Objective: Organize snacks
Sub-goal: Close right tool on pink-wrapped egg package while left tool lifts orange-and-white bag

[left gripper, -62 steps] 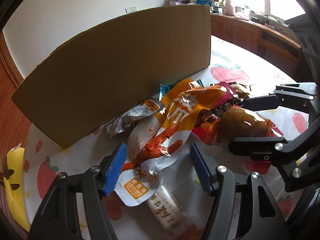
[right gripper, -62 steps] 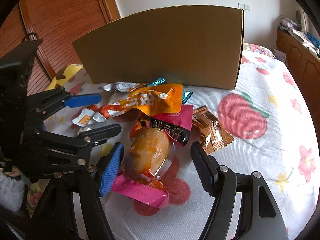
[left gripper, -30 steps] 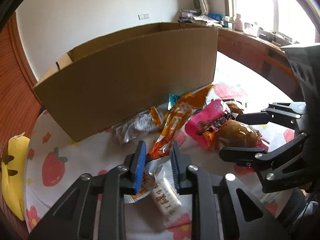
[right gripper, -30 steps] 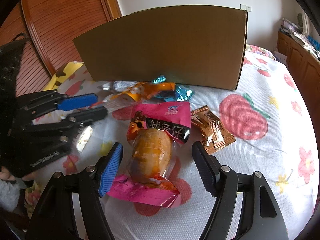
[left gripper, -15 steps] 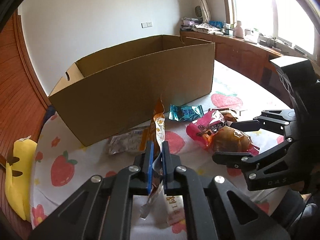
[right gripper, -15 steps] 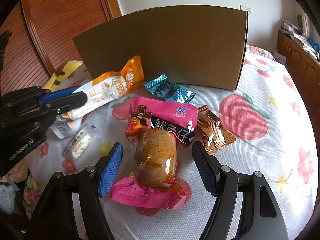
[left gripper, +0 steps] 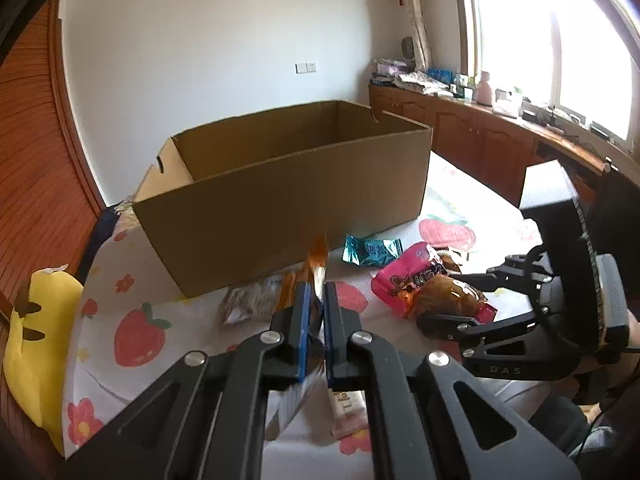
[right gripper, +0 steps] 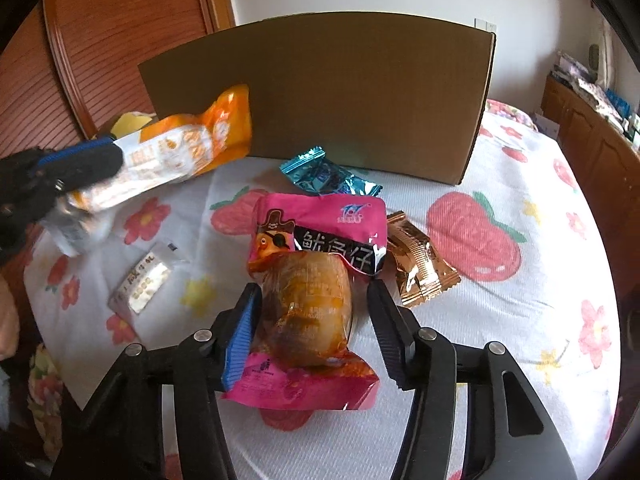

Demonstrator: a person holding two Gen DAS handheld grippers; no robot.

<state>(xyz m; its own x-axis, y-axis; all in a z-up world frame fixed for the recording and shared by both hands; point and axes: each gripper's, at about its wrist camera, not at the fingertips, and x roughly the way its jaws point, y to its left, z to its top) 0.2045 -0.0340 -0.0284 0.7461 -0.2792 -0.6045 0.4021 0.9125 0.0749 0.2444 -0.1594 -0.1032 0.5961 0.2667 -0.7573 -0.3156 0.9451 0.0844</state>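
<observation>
The left hand-held gripper (left gripper: 313,312) is clamped on the orange-and-white foil snack pouch (right gripper: 176,152), lifted before the open brown cardboard box (left gripper: 280,184) near the bed's far edge. The right hand-held gripper (right gripper: 312,320) is closing around the pink plastic snack pack (right gripper: 316,280), not yet pinching it. Next, I judge: carry the pouch over the box wall and release.

Both grippers are matte black linkage frames with silver pivot screws. The left gripper (left gripper: 314,320) has blue pads; the right gripper (right gripper: 310,322) shows one blue pad at nine o'clock and white "DAS" lettering.

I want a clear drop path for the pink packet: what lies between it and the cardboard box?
In the right wrist view, a teal candy wrapper lies on the tablecloth between the pink packet and the cardboard box, close to the box wall.
</observation>
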